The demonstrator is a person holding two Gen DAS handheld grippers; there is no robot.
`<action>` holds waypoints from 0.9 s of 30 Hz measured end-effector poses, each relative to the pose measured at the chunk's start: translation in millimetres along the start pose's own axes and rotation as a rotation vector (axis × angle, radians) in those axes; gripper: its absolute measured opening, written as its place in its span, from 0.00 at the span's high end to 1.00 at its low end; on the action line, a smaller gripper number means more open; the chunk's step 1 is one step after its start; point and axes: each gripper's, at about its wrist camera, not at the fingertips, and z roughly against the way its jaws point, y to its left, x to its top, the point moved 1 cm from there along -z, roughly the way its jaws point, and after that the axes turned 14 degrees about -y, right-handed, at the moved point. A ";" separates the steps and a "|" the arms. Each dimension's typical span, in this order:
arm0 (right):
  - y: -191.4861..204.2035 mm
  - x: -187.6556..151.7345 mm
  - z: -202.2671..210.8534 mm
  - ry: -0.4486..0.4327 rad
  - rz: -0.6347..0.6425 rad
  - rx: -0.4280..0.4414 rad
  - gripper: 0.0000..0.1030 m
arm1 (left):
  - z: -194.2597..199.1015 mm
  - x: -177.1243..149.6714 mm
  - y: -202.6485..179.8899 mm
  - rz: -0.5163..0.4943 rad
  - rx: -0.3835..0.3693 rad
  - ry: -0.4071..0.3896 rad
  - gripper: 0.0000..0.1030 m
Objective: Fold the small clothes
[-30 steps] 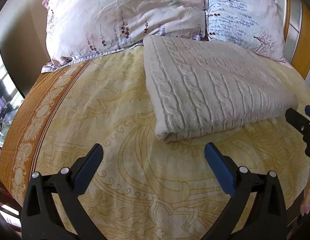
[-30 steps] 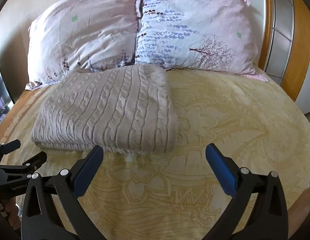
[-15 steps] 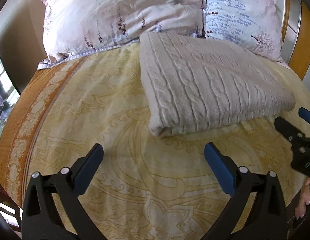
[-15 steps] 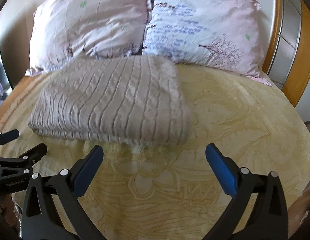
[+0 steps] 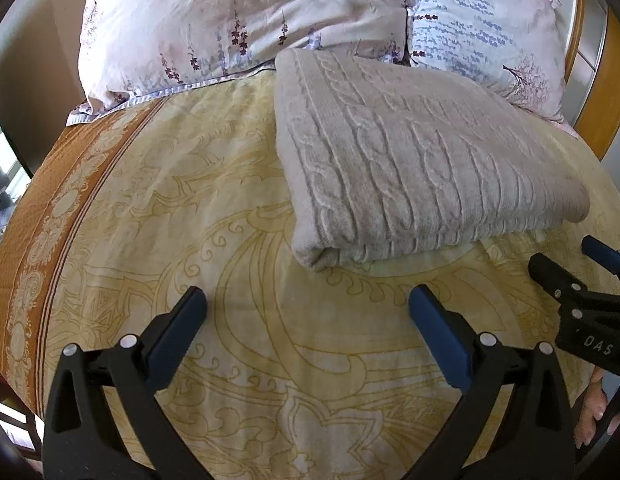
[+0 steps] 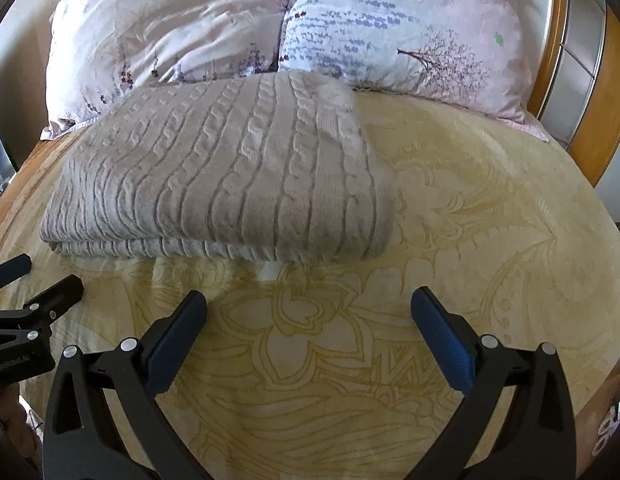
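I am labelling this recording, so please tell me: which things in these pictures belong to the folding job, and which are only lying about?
Belonging to the job:
- folded grey cable-knit garment, lying on the bedspread
- left gripper, open, holding nothing
- right gripper, open, holding nothing

Only lying about:
- yellow patterned bedspread
- two floral pillows
- wooden headboard
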 end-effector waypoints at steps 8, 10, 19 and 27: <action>-1.0 -0.8 -0.5 0.007 -0.015 0.002 0.01 | -1.7 0.5 0.4 0.006 0.005 0.024 0.02; -0.8 -0.8 -0.6 0.007 -0.015 0.002 0.01 | -1.8 0.6 0.4 0.008 0.006 0.026 0.02; -0.7 -0.8 -0.4 0.007 -0.016 0.002 0.01 | -0.7 -0.5 0.3 0.009 0.009 0.011 0.02; -0.6 -1.2 -0.1 0.010 -0.021 -0.005 0.01 | -0.5 -0.8 0.6 0.009 0.010 0.011 0.02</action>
